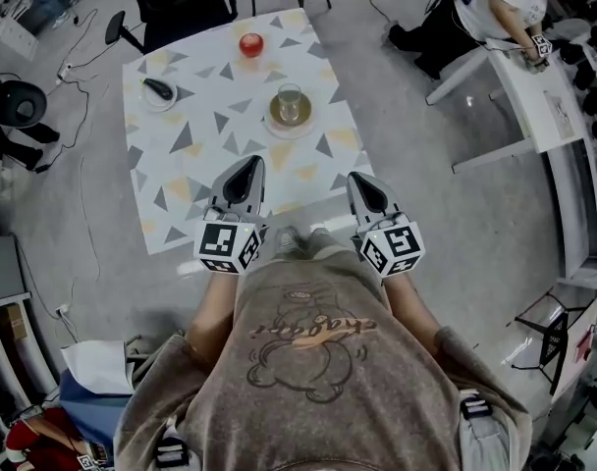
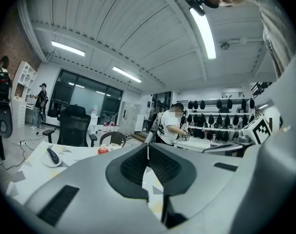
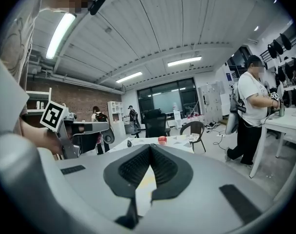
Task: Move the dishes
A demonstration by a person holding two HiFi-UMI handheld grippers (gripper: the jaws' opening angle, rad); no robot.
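One saucer (image 1: 291, 133) — well beyond right claw (image 1: 362, 179).

White saucer (image 1: 167, 103) lying flat near far left side of bench (image 1: 181, 194), carrying dark oblong item (image 1: 158, 88). Round tan plate (image 1: 275, 125) sitting mid-bench, well apart from saucer, bearing clear glass (image 1: 290, 102) standing upright on it.

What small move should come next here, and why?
Probably open the left gripper and ease it forward toward the plate holding the glass. Both it and the right gripper are shut, empty, at the near edge of the table, and that plate is the closest dish.
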